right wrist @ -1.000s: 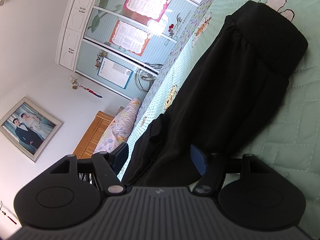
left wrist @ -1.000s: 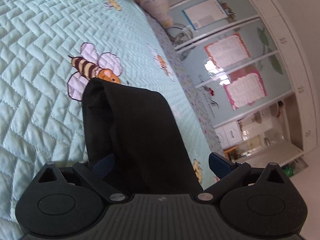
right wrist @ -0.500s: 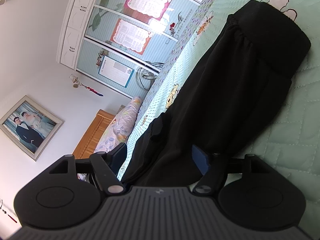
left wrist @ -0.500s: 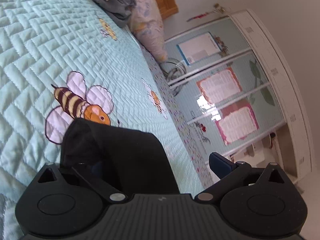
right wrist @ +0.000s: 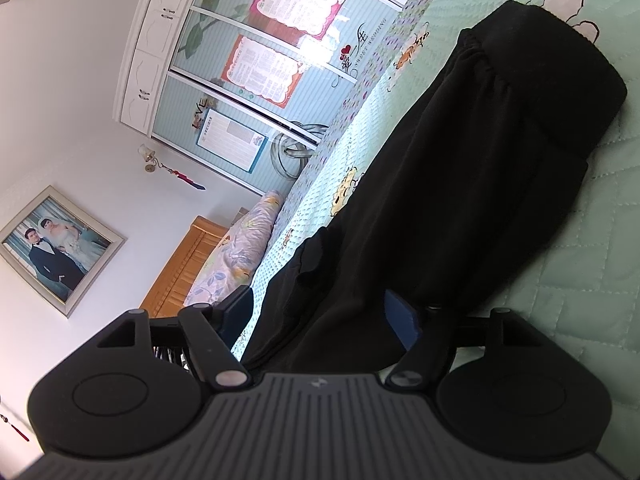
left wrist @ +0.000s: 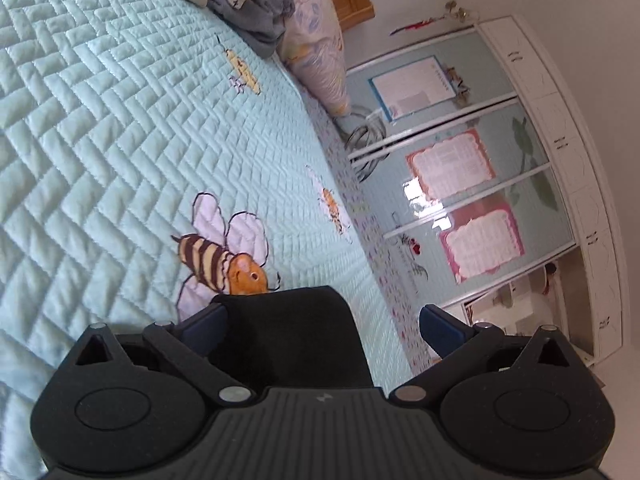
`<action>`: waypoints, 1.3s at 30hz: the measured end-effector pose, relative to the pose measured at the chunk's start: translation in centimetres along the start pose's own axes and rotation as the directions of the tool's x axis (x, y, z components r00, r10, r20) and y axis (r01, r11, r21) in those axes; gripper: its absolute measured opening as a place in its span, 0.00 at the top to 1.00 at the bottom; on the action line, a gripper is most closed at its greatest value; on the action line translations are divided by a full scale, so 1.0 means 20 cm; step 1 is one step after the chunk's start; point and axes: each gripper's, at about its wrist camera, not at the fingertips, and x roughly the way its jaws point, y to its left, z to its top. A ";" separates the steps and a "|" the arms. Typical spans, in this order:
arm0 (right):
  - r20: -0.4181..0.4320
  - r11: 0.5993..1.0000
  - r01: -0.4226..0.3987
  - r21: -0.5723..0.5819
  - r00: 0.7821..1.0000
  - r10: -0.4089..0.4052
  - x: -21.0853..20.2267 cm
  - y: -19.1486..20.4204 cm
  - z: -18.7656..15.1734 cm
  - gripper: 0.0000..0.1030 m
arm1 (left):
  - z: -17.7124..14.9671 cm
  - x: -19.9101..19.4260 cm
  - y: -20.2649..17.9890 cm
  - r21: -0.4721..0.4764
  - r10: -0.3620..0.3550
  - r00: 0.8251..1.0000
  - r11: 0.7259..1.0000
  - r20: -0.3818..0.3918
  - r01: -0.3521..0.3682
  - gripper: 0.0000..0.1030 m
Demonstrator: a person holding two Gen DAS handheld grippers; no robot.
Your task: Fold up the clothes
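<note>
A black garment (right wrist: pixel 472 184) lies stretched along the pale green quilt (right wrist: pixel 580 280), its gathered cuff end at the far upper right. My right gripper (right wrist: pixel 320 314) stands open around the near end of the cloth, with a sliver of quilt showing beside the left finger. In the left wrist view, the garment's other end (left wrist: pixel 288 332) lies flat just below an embroidered bee (left wrist: pixel 220 260). My left gripper (left wrist: pixel 324 326) is open wide; the cloth sits by its left finger (left wrist: pixel 204 326) and well clear of the right one.
A heap of grey and white clothes (left wrist: pixel 244 4) and a floral pillow (left wrist: pixel 320 60) lie at the head of the bed. The bed's edge (left wrist: pixel 372 240) drops off toward a wardrobe with glass sliding doors (left wrist: pixel 472 184). A framed photo (right wrist: pixel 56 248) hangs on the wall.
The left gripper has drawn back along the garment, so less black cloth shows and the bee is uncovered. The right gripper has stayed put.
</note>
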 end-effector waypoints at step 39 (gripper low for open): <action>0.177 0.885 0.349 0.310 0.893 -0.414 -0.26 -0.14 0.20 0.17 | -0.38 -0.44 -0.20 0.505 0.020 0.813 0.793 -0.582 0.341 0.01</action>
